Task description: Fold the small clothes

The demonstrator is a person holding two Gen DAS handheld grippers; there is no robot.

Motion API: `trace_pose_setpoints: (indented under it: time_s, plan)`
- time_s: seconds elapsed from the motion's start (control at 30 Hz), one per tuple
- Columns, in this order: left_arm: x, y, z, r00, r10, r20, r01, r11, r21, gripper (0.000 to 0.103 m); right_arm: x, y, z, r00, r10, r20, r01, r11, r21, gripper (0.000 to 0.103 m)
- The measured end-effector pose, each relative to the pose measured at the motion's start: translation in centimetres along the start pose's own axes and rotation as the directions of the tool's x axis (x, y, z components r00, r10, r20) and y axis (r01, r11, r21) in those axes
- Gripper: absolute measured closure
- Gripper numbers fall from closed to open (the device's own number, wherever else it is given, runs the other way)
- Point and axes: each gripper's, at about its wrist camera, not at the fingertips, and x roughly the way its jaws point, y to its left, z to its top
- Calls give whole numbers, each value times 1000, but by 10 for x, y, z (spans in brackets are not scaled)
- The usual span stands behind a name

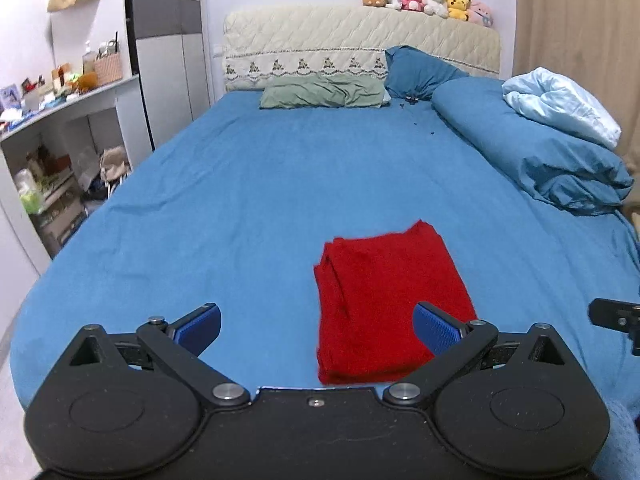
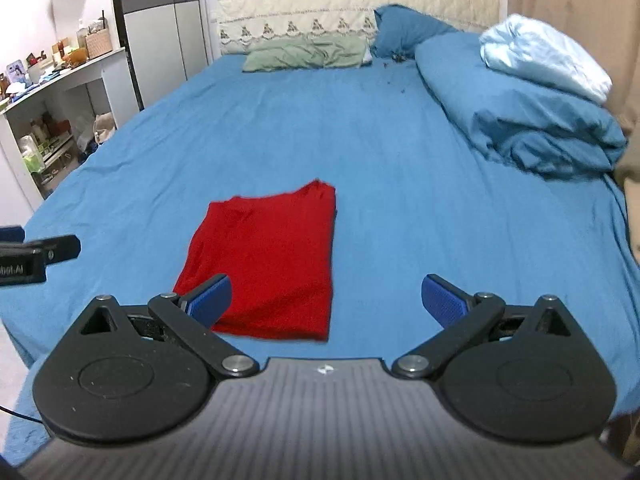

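The red knitted garment (image 1: 390,304), soft and slightly fuzzy in weave, lies folded into a compact rectangle on the blue cotton bed sheet (image 1: 240,200). Its layered edges show along the left side in the left wrist view, so the folding looks largely done. It sits flat and square, probably so that the stack holds its shape without support.

The left gripper (image 1: 318,326) hovers just short of the garment, its near edge between and just ahead of the spread fingers; the right blue ribbed pad (image 1: 434,330) overlaps the cloth's right corner in the picture, though whether it touches cannot be told. The right gripper (image 2: 326,300) also stands wide apart and holds nothing. The garment is ahead and to its left, with the left blue pad (image 2: 210,300) in front of the cloth's near corner. Neither tool pinches anything, which suits a released, finished fold.

Farther ahead of both grippers the sheet runs smooth with faint creases to a pale green pillow (image 1: 324,92) and a quilted cream headboard (image 1: 360,44). Ahead and to the right lies a rolled blue duvet (image 1: 532,148), puffy and rumpled.
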Motion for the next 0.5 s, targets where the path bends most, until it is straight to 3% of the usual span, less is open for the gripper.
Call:
trace_pose_setpoints:
  time_s: [0.2,0.5]
  plan:
    - [-10,-7,-32,999,4,-42,-2,1000,28,0,-11,1,-28,998,-33,-51,35,999,23,0]
    - [-19,-14,-42,1000,11,9,-11,998,66,0,-3,2,-51,992,-51,-115,54,998,28,0]
